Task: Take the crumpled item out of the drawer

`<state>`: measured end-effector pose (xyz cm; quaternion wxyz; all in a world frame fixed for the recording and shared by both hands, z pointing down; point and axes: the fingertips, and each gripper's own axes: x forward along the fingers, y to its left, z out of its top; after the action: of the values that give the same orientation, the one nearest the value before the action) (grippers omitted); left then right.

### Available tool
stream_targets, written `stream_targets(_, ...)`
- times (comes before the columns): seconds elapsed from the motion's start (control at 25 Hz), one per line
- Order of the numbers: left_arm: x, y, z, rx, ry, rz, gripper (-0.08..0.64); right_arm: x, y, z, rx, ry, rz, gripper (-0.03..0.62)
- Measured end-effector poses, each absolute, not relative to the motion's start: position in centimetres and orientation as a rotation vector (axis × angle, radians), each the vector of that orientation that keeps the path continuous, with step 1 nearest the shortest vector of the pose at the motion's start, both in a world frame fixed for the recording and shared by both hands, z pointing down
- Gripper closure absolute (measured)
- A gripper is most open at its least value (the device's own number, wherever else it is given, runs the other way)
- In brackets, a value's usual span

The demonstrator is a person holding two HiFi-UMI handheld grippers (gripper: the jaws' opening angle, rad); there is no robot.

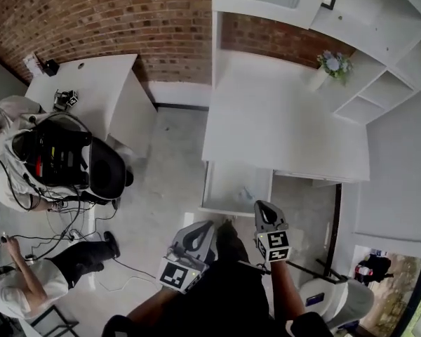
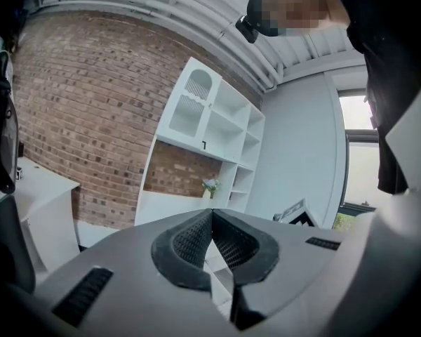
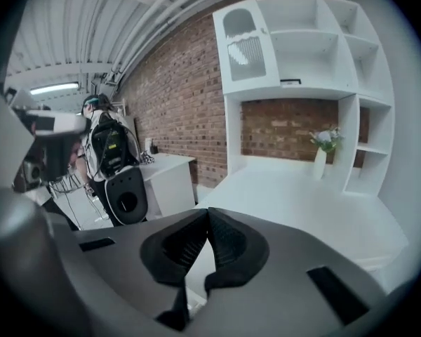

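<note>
Crumpled item (image 1: 246, 194) lies small and pale on the floor of the open drawer (image 1: 209, 185), right of centre. It is the one thing seen in the drawer, and it is too small to tell its long axis or heading. Left gripper (image 1: 209, 225) is on the near side of the drawer front, jaws closed tip to tip and holding nothing, apart from the item. Right gripper (image 1: 260, 206) is at the front right corner, jaws likewise closed and bare, with the item just beyond them. Farther off, the white desk (image 1: 281, 125) carries a vase (image 1: 321, 74).
</note>
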<state>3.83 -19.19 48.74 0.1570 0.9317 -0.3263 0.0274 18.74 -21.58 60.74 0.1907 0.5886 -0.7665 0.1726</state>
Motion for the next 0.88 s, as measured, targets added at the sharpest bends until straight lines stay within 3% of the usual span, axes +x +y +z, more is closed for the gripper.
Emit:
stream_targets(0.24, 6.4, -24.0, 49.4, 2.627, -0.977, 0.098, 0.535, 20.7, -25.5, 73.5, 1.411, -2.013, 0.649, 0.577)
stream_targets(0.44, 8.3, -26.9, 51.1, 2.578, -1.002, 0.146, 0.535, 22.2, -26.9, 83.7, 1.226, -1.900, 0.798, 0.465)
stream_targets(0.88, 10.3, -31.1, 55.1, 2.492, -1.038, 0.219, 0.535, 23.1, -27.6, 99.1, 0.952, -1.690, 1.016, 0.396)
